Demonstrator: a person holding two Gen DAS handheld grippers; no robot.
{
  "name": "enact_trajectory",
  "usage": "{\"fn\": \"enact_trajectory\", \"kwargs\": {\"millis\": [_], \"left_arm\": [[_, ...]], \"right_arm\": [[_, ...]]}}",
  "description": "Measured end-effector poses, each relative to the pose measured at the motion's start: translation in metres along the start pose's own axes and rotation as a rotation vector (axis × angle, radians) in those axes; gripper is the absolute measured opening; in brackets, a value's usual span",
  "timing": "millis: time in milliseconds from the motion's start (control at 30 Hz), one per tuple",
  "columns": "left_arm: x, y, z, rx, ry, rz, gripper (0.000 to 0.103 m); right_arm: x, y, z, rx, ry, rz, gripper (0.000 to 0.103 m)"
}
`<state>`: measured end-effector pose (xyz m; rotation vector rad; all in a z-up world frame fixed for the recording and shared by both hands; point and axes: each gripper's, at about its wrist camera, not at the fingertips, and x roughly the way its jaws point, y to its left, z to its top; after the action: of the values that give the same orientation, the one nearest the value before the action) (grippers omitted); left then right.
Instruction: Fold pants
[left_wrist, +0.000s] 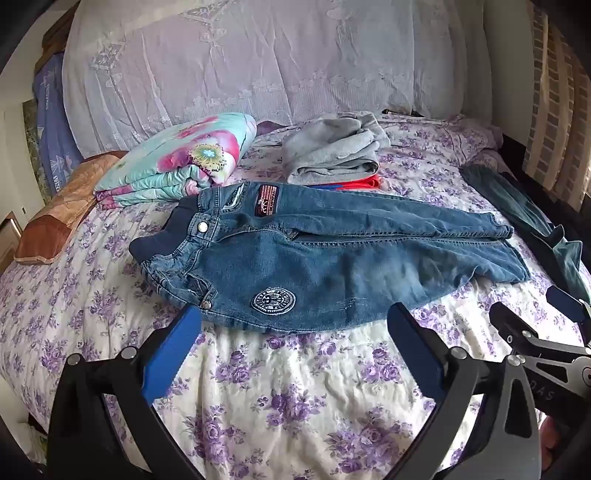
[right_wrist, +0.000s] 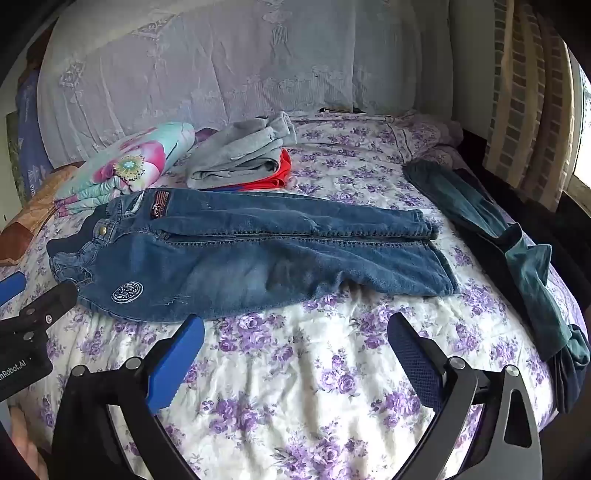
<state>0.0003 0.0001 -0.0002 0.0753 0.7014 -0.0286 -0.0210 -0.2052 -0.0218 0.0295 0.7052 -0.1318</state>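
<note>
A pair of blue jeans (left_wrist: 332, 258) (right_wrist: 258, 251) lies flat across the bed, waistband to the left, legs side by side running right. A round patch (left_wrist: 272, 300) marks the near thigh. My left gripper (left_wrist: 295, 314) hovers open just in front of the jeans' near edge, below the patch, with nothing between its blue pads. My right gripper (right_wrist: 295, 321) stands open over the bedspread, in front of the near leg's knee area, holding nothing. The right gripper's black body (left_wrist: 535, 332) shows at the right of the left wrist view.
A floral purple bedspread (left_wrist: 295, 387) covers the bed. Behind the jeans lie folded grey garments (left_wrist: 332, 147) on a red one (left_wrist: 362, 182) and a folded flowered quilt (left_wrist: 184, 155). Dark teal pants (right_wrist: 517, 251) trail along the right edge. A lace-covered headboard (left_wrist: 240, 55) stands at the back.
</note>
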Motion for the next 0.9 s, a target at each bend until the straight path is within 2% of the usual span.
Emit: {"fn": "enact_trajectory", "kwargs": {"millis": [900], "left_arm": [[0.0047,-0.0002,-0.0056,-0.007,0.016,-0.011,0.098]], "right_arm": [[-0.0008,0.0022,0.0001,-0.001,-0.002,0.0,0.1]]}}
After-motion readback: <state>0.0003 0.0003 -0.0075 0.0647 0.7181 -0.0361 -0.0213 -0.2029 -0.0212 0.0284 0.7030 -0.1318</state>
